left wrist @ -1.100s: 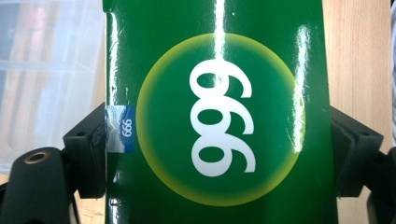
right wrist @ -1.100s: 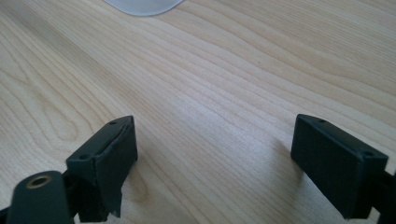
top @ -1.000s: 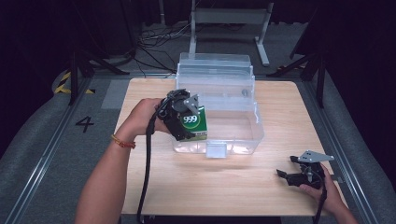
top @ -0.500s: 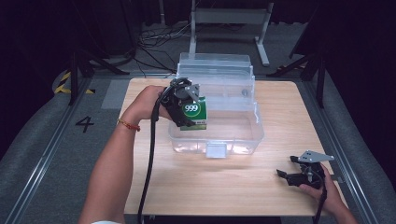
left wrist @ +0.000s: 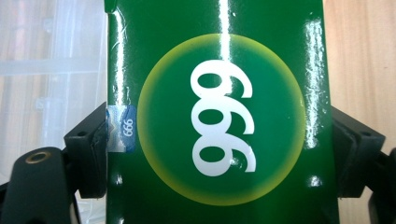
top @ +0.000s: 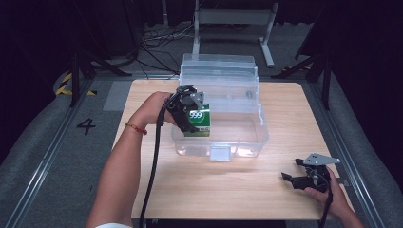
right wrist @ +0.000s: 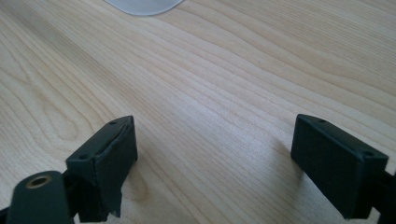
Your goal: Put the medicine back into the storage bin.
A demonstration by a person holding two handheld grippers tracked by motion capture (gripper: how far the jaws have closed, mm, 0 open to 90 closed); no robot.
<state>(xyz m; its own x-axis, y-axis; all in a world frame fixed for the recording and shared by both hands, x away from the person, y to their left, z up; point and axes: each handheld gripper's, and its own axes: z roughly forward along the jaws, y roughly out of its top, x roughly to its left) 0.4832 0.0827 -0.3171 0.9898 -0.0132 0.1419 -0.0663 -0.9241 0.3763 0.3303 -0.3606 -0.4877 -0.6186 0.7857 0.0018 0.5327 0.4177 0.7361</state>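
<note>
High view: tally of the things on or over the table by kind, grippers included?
Black two-jaw grippers: 2, the left gripper and the right gripper
Green glossy cardboard box printed 999: 1
Clear plastic bin with a hinged lid: 1
Total: 4

green box (top: 198, 121): glossy, white "999" in yellow ring | upright, clamped between jaws | at clear bin's (top: 247, 142) left wall
</note>
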